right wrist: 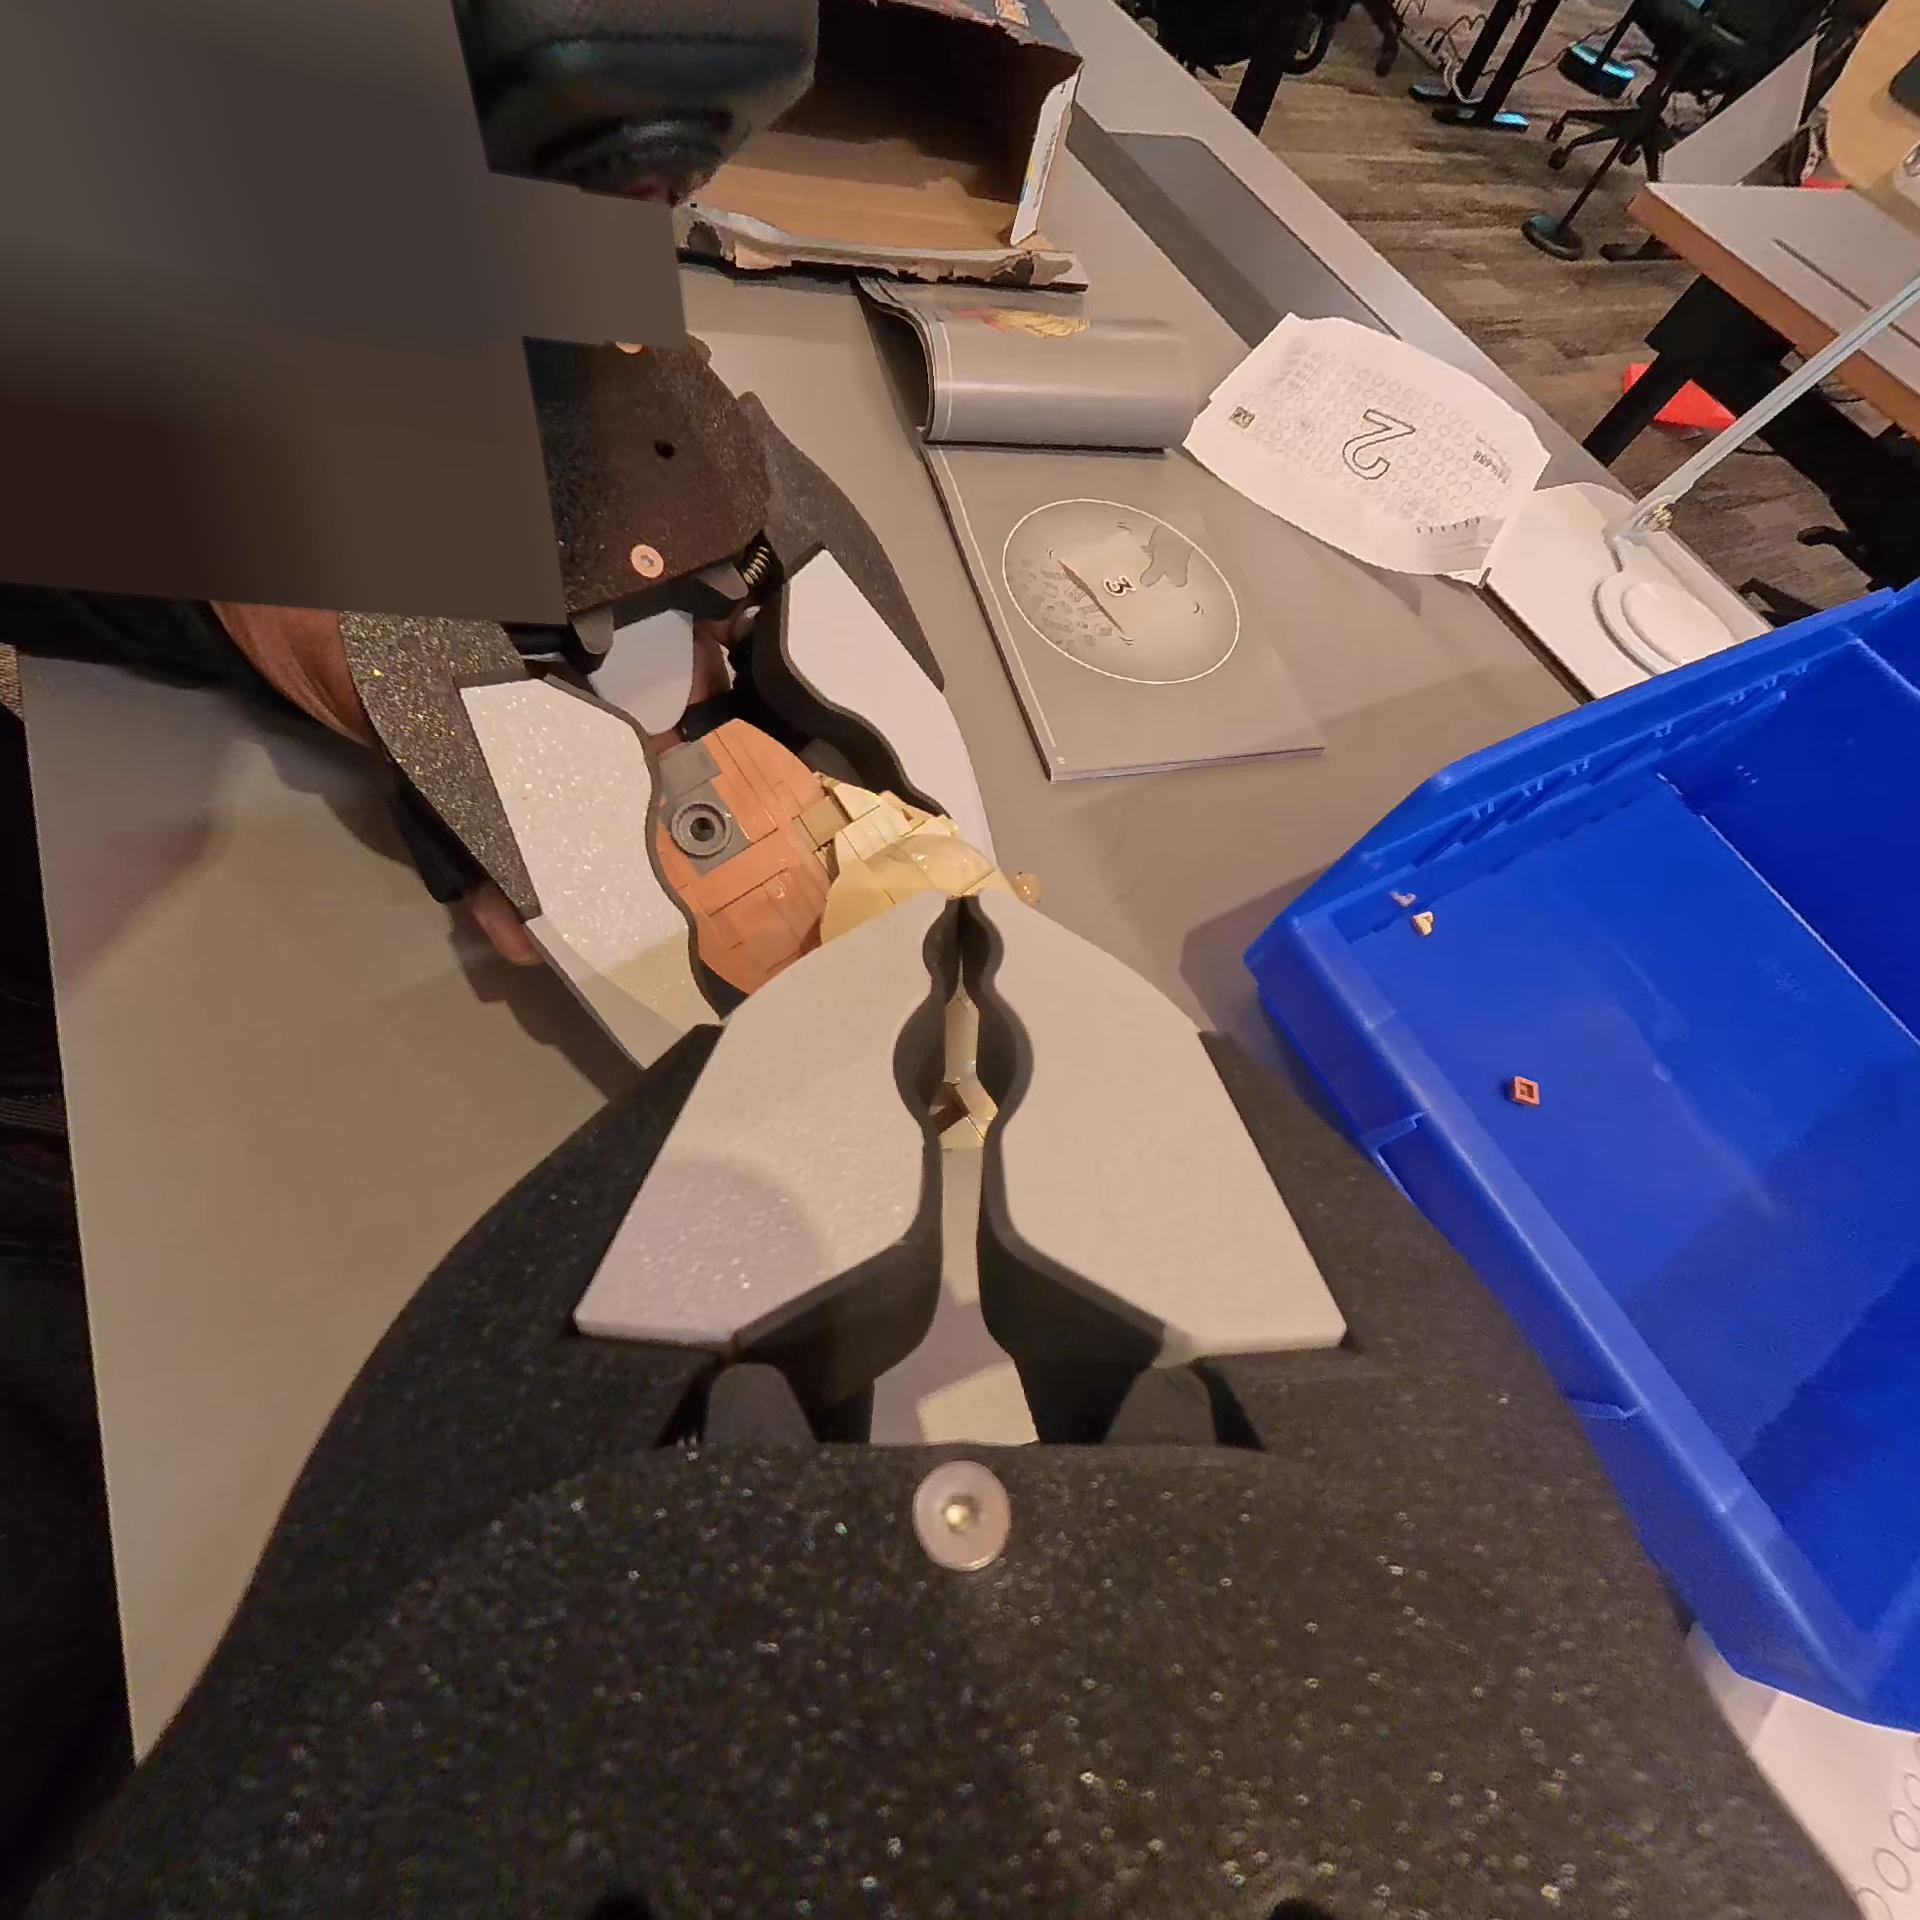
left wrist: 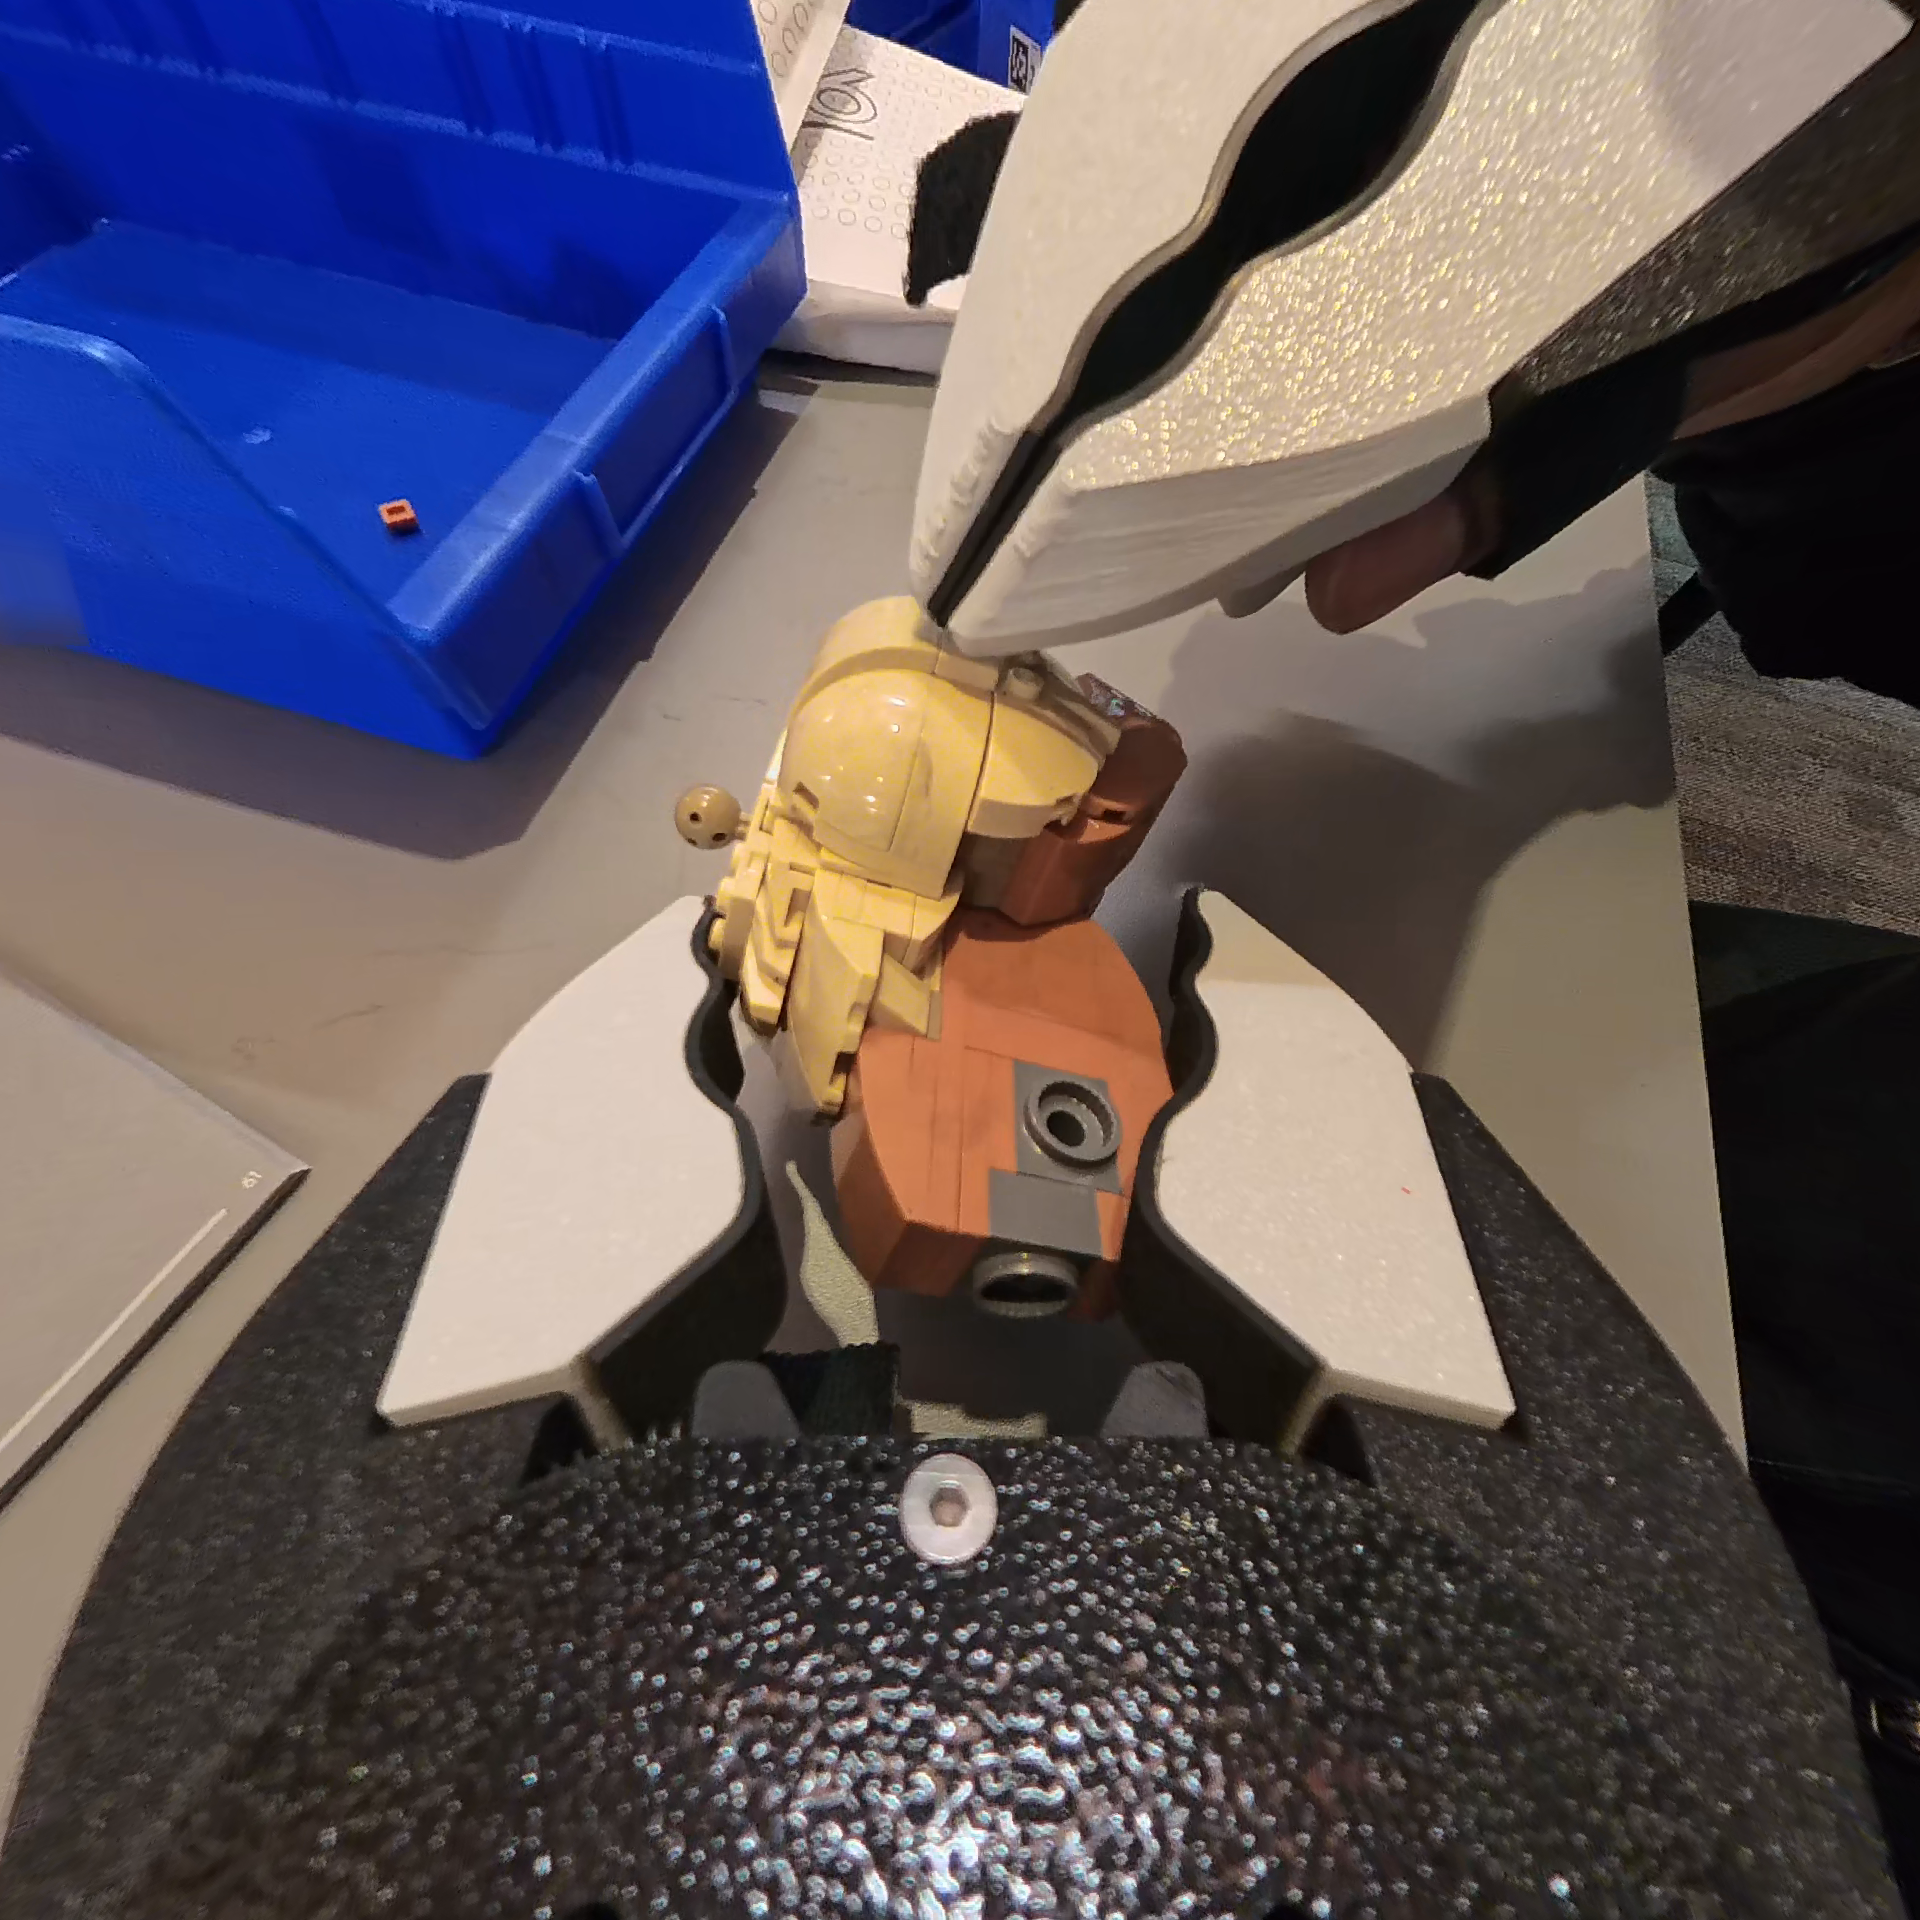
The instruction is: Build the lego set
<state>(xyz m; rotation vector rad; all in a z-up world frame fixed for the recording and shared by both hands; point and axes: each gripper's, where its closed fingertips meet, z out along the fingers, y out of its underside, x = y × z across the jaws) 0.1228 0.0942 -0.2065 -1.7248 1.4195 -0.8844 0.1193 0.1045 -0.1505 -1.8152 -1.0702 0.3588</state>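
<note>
brick model [left wrist: 966,966]: tan and brown | left hand-held gripper [left wrist: 951,961] clamps it | right hand-held gripper [right wrist: 961,920] closed

At the centre of the frame the right gripper [right wrist: 961,920] has its grey-faced fingers [right wrist: 831,1122] closed tip to tip, right against the tan dome of a tan-and-orange-brown toy-brick model [right wrist: 748,862]. That model sits between the wide-spread fingers of the left gripper [right wrist: 810,831], up and to the left — both pads appear to press on it. At right stands a blue plastic storage bin [right wrist: 1662,1195] with small orange bricks [right wrist: 1523,1091] inside. Upper centre — a grey open booklet [right wrist: 1122,623] on the grey table [right wrist: 312,1091].
</note>
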